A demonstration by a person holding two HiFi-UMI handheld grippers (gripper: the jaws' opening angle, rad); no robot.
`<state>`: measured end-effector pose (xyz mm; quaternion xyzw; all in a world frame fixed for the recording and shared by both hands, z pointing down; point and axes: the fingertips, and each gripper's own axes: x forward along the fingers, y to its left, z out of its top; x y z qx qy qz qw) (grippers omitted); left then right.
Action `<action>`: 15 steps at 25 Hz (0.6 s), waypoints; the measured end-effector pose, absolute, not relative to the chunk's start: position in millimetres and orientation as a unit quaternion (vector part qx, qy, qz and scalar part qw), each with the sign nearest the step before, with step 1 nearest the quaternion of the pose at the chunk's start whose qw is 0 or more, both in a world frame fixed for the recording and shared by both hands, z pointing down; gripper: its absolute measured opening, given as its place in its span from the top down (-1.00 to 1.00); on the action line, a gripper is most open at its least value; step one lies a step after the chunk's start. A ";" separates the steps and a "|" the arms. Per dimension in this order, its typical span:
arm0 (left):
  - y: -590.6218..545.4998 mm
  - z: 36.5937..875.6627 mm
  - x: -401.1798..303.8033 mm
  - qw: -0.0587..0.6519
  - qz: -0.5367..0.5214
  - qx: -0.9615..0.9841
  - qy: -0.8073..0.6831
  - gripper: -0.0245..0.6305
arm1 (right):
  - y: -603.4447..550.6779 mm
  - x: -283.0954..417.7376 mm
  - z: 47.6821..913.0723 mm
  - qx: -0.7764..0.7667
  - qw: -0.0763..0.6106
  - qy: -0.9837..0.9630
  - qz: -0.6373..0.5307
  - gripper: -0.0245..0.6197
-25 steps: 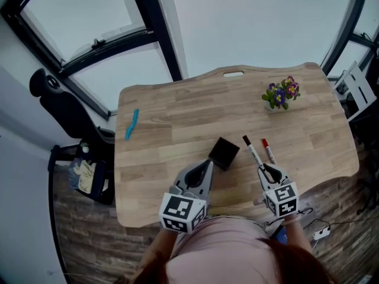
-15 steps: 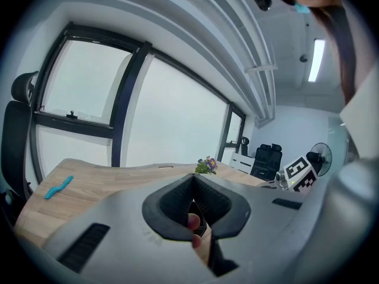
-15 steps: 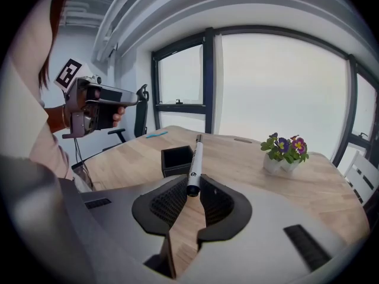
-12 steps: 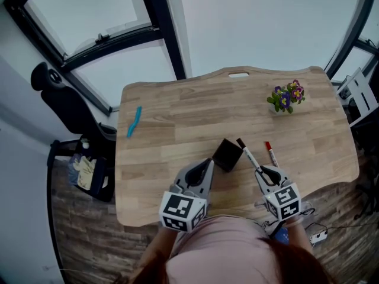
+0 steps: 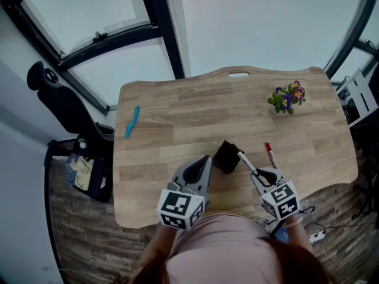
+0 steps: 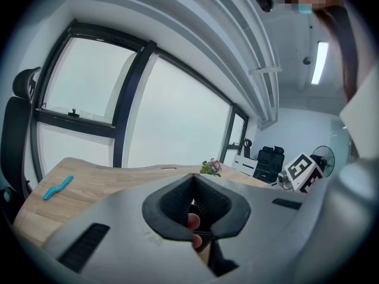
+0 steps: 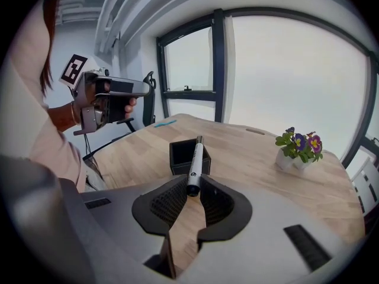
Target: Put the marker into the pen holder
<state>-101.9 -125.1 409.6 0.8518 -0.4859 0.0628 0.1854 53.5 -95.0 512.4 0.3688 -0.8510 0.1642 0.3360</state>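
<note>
Nearest: the person's torso at the table edge, one tool in each hand.

Left tongs (image 6: 192, 179): jaws together at the tips, nothing clamped. In the head view they lie low, just beside the near-left side of the pen holder (image 7: 176, 161). I cannot tell whether they touch it.

Right tongs (image 7: 192, 185): jaws clamped on the tail end of the marker (image 7: 194, 161). The marker has a white body with dark ends. It sticks out forward on a shallow slant, off the table (image 5: 177, 123), with its far tip over the holder's open top near the back rim. It is not in yet.

The pen holder is a small black square box, open at the top and seemingly empty, standing near the table's front edge.

Beyond it: a second marker with a red cap (image 5: 270, 154) lies flat to the right, apart from the holder. A blue strip (image 5: 131, 123) lies far left. A small flower pot (image 5: 286, 98) stands far right. Windows are behind, and a black chair (image 5: 56, 102) is off the left edge.

Risks, as I judge them:
- The marker is too flat. Released now, it may bridge the rim, roll off, or hit the back wall.
- The grip is only at the tail, so the long overhang could swivel between the pads when tilted upright.
- The holder looks light. A nudge from the tip could slide or tip it unless the left tongs steady it.
</note>
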 end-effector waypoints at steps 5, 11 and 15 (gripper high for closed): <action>-128.8 412.8 -102.2 0.188 0.064 0.852 -0.484 0.94 | -95.0 48.7 516.7 0.355 0.349 -0.851 0.170 0.73; -131.3 413.4 -103.3 0.190 0.063 0.852 -0.483 0.94 | -93.6 42.7 521.0 0.343 0.360 -0.851 0.171 0.73; -132.7 413.1 -104.9 0.193 0.062 0.852 -0.484 0.94 | -95.5 39.2 521.2 0.341 0.361 -0.851 0.170 0.73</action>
